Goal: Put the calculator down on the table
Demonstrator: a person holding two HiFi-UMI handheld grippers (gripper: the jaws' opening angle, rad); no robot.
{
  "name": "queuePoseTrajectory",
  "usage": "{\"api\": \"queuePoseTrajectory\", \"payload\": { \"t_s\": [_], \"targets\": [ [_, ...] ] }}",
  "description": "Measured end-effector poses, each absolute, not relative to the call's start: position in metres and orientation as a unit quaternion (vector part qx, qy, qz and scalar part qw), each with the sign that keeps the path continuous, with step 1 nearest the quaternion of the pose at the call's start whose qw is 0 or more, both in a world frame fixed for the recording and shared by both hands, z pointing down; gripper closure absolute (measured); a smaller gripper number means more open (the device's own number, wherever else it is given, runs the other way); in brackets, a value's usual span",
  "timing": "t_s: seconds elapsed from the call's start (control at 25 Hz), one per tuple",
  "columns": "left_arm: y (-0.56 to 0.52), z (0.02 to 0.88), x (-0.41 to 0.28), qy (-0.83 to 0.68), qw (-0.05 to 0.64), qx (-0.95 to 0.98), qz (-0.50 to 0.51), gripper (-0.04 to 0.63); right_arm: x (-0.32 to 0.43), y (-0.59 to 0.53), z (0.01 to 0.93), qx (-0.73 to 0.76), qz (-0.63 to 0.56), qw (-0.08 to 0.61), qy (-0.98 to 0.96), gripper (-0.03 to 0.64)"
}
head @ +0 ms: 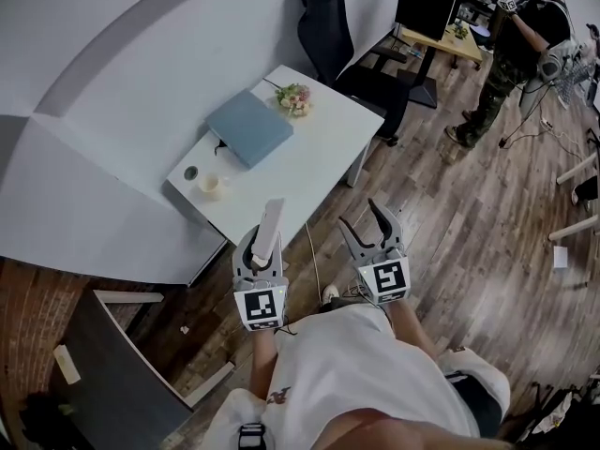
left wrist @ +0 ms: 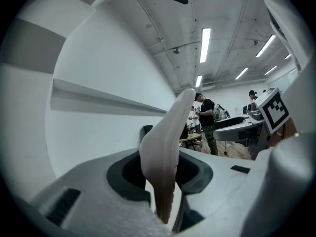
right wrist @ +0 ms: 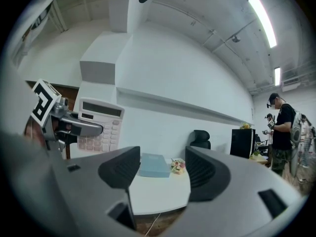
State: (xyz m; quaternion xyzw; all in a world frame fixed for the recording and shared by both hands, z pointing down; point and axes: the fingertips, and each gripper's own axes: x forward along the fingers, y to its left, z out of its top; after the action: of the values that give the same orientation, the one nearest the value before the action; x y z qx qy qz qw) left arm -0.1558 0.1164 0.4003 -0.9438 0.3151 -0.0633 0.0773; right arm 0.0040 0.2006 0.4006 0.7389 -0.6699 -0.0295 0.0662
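A pale pink-white calculator [head: 269, 230] stands on edge between the jaws of my left gripper [head: 260, 251], which is shut on it. In the left gripper view the calculator [left wrist: 165, 154] is seen edge-on, rising between the pads. From the right gripper view its keypad face [right wrist: 101, 125] shows at the left, held by the left gripper [right wrist: 74, 127]. My right gripper [head: 373, 225] is open and empty beside the left one, its jaws [right wrist: 158, 174] framing the white table [right wrist: 158, 191]. Both grippers hover short of the table's [head: 309, 172] near edge.
On the table lie a blue-grey book [head: 249, 127], a small flower bunch [head: 294, 97], a cup [head: 211, 185] and a small dark round object [head: 190, 172]. A black office chair [head: 339, 50] stands behind it. A person [head: 514, 54] stands at the far right. A cable [head: 314, 251] hangs off the table edge.
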Motion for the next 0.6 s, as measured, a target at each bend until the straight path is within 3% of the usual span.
{"api": "queuePoseTrajectory", "payload": {
  "t_s": [0.6],
  "targets": [
    [0.099, 0.404, -0.126, 0.33, 0.075, -0.938, -0.071, 0.477, 0.035, 0.173, 0.409, 0.727, -0.024, 0.068, -0.683, 0.342]
  ]
}}
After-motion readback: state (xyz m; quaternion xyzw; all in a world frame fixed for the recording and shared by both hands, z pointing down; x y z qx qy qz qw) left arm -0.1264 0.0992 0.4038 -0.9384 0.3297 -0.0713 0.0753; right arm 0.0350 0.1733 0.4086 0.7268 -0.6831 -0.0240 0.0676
